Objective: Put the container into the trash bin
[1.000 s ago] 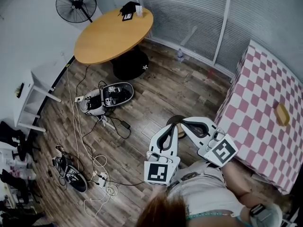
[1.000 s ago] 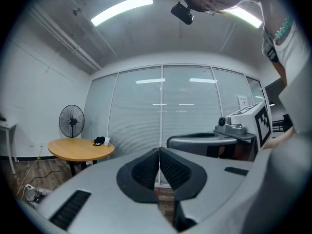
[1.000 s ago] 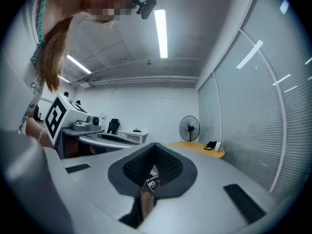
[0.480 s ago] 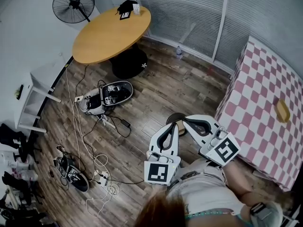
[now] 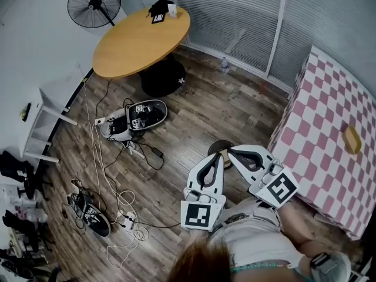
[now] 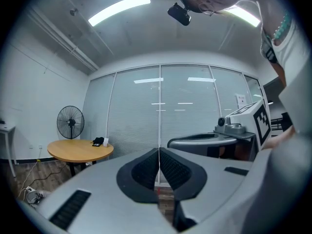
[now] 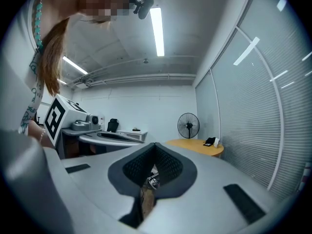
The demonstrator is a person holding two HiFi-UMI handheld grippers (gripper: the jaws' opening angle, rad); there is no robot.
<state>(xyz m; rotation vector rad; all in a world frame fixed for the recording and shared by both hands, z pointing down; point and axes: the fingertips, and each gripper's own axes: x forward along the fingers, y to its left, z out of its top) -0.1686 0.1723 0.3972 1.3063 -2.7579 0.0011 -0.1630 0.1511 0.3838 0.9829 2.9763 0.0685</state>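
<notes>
Your left claw (image 5: 218,156) and right claw (image 5: 230,151) sit where they were, both closed tight, holding nothing. Only the head view shows the container (image 5: 351,140) on the checkered worktop (image 5: 317,116).

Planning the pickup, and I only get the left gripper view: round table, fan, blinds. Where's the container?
Observer: The head view shows a small yellowish container lying on a pink-checkered table at the person's right.
Operator: Is the right gripper carrying anything?
Observer: No. The right gripper has its jaws together, with nothing held between them.
Operator: Anything on the ground?
Observer: Loose cables lie across the wood floor at the left, away from that table.
</notes>
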